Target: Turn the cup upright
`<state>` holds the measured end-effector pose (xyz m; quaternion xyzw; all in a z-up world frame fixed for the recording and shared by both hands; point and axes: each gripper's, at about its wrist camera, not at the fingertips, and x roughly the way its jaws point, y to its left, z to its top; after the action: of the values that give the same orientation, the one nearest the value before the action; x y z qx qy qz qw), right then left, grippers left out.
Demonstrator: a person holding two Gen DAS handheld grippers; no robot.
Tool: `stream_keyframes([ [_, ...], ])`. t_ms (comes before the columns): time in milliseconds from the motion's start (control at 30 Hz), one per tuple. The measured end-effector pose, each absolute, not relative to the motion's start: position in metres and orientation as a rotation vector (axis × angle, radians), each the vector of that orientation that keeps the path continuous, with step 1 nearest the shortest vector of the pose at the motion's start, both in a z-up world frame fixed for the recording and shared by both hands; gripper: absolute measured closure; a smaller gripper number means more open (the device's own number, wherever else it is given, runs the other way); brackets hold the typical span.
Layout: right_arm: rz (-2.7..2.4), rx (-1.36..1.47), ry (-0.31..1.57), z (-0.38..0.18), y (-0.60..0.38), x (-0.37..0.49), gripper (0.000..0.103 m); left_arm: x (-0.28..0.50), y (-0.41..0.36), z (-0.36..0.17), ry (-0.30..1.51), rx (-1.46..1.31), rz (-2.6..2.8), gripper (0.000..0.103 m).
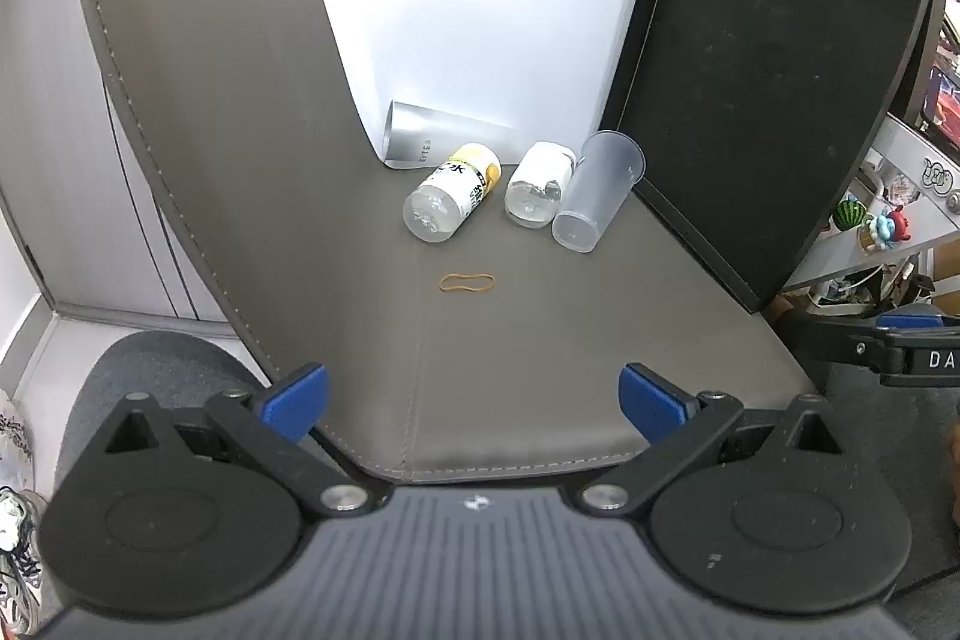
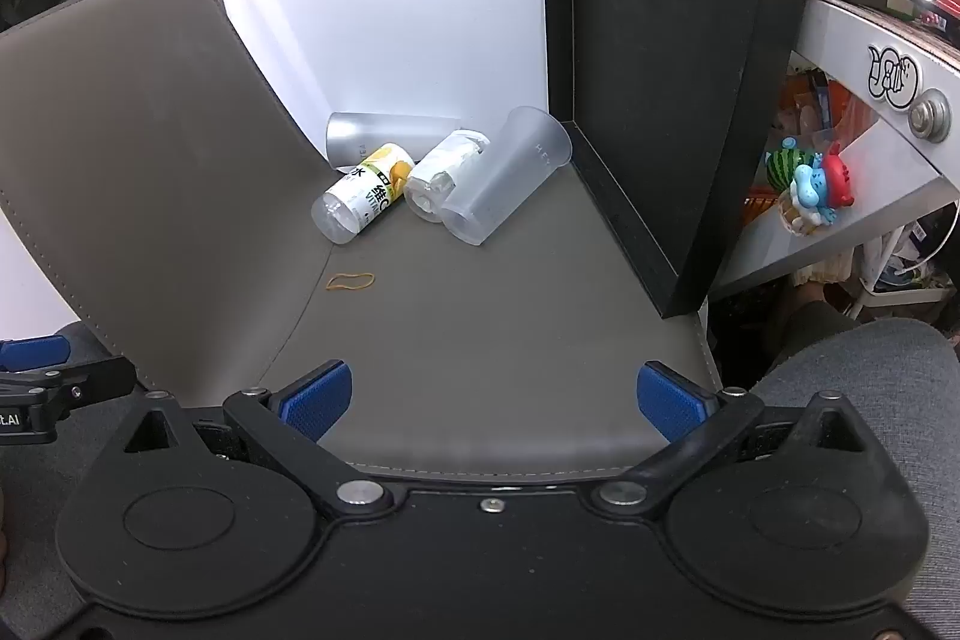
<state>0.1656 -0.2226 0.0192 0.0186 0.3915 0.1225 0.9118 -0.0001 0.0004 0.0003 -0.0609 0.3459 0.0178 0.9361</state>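
A grey leather-look mat (image 1: 510,370) with pale stitching covers the work surface and curves up at the left, with a white backdrop behind it and a black board (image 1: 762,100) leaning at the right. Nearest the cameras, the left gripper (image 1: 474,403) and the right gripper (image 2: 495,400) both hover over the mat's front edge with their blue-padded fingers spread wide and nothing between them. Further in, a tan rubber band (image 1: 467,282) lies flat on the mat. Beyond it, a yellow-labelled bottle (image 1: 453,199) and a white-wrapped bottle (image 1: 538,184) lie on their sides. The clear plastic cup (image 1: 597,190) lies tipped just beside the white-wrapped bottle, probably touching it, base toward the cameras and rim toward the board. Farthest back, a silver cylinder (image 1: 444,136) lies against the backdrop.
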Motion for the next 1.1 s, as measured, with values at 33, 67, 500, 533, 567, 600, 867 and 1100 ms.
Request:
stream_keyframes([
  [33,0.252,0.039,0.809,0.0191,-0.2227,0.1657,0.000,-0.0001,0.0003,0.0004,0.706,-0.123,0.036,0.001],
  [67,0.251,0.037,0.809,0.0190,-0.2228,0.1657,0.000,-0.0001,0.0002,0.0004,0.706,-0.122,0.034,0.001],
  [500,0.249,0.040,0.809,0.0188,-0.2243,0.1650,0.000,-0.0008,0.0011,-0.0001,0.702,-0.112,0.031,0.001],
  [533,0.248,0.041,0.811,0.0183,-0.2242,0.1656,0.000,-0.0007,0.0004,-0.0006,0.703,-0.112,0.032,0.001],
  [567,0.248,0.042,0.812,0.0182,-0.2242,0.1664,0.000,-0.0003,-0.0002,-0.0007,0.703,-0.111,0.034,0.001],
  [600,0.248,0.043,0.812,0.0179,-0.2237,0.1670,0.000,-0.0005,-0.0002,-0.0007,0.703,-0.111,0.034,0.001],
  [867,0.248,0.045,0.807,0.0194,-0.2246,0.1653,0.000,-0.0004,-0.0009,-0.0001,0.706,-0.110,0.033,0.001],
  [1100,0.248,0.047,0.807,0.0188,-0.2243,0.1659,0.000,-0.0009,-0.0014,0.0000,0.706,-0.109,0.034,0.001],
])
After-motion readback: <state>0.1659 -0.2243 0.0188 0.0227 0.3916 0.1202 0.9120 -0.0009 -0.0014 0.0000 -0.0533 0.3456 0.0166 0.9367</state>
